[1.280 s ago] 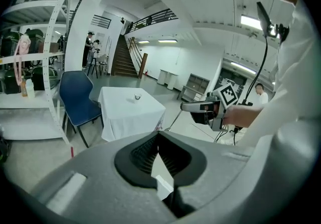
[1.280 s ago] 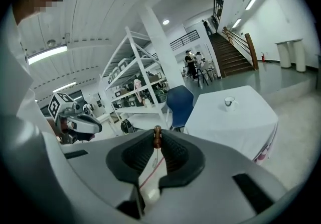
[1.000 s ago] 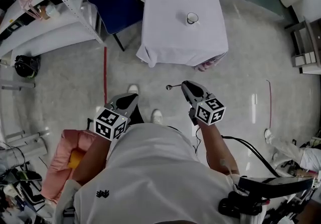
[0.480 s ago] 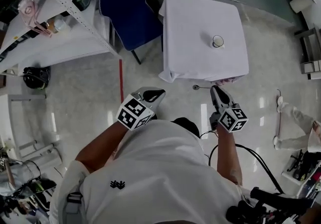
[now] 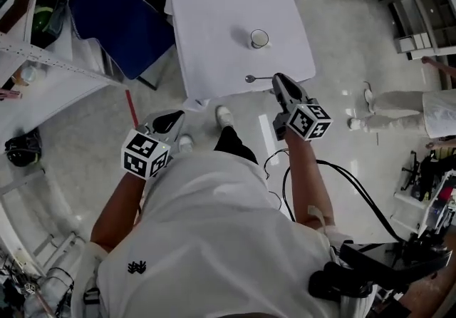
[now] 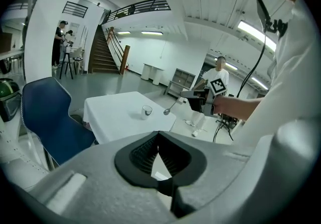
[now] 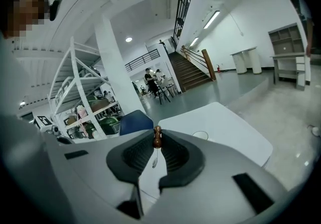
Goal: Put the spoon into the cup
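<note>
A white cup (image 5: 259, 38) stands near the middle of the white-clothed table (image 5: 214, 17). My right gripper (image 5: 279, 83) is shut on a metal spoon (image 5: 256, 79), whose bowl pokes out to the left over the table's near edge, short of the cup. In the right gripper view the spoon's brown handle end (image 7: 157, 137) sits pinched between the pads, with the cup (image 7: 200, 135) beyond. My left gripper (image 5: 168, 122) hangs over the floor left of the table, shut and empty. The left gripper view shows the cup (image 6: 146, 111), the spoon (image 6: 169, 108) and the right gripper (image 6: 196, 100) ahead.
A blue chair (image 5: 114, 17) stands at the table's left side, with a metal shelf rack (image 5: 28, 53) further left. Another person (image 5: 402, 106) is on the floor at the right. Black cables (image 5: 342, 188) trail behind my right arm.
The person has walked up to the table, which is now close in front. The right gripper carried the spoon to the table's near edge; the left gripper came along, still over the floor.
</note>
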### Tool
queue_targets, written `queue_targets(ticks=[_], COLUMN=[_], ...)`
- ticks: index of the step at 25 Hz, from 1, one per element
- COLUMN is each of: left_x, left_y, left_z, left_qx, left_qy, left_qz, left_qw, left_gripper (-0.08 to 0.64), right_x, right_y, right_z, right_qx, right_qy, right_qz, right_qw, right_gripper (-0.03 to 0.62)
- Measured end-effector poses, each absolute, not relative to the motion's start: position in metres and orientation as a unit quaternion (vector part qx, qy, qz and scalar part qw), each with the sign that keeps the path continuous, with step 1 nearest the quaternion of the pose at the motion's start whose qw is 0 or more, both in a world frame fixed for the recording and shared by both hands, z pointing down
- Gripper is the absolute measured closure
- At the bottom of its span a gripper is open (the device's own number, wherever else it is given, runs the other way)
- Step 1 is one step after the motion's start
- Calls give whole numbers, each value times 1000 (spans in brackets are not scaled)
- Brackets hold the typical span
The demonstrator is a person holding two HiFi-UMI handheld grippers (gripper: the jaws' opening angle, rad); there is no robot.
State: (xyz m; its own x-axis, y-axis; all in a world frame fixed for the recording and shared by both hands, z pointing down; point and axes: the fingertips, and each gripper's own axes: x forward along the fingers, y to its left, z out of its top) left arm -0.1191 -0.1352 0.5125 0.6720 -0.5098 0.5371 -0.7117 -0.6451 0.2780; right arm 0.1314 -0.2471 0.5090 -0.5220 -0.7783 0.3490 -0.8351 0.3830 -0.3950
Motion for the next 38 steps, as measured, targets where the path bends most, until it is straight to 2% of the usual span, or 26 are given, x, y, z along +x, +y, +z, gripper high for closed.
queue_targets(ticks=[8,13,25,38], left_x=[-68,-46,-55,-53], left_y=[-209,-241,-285,-298], left_z=[495,494,505,507], left_qx=[866,853,800,777], left_qy=[-386,-409,-486,-509], left_qz=[209,218,230,239], left_qw=[239,241,266,281], left_gripper=[549,549,549,549], right_x=[197,214,187,170], right_y=[-360,-414,-485,-493], right_z=[540,574,680,719], right_qx=[491,480,432,394], right_qy=[-823,-823,-828,-840], right_qz=[280,293,335,336], right_qw=[60,76,123,160], right_gripper=[541,541,541,541])
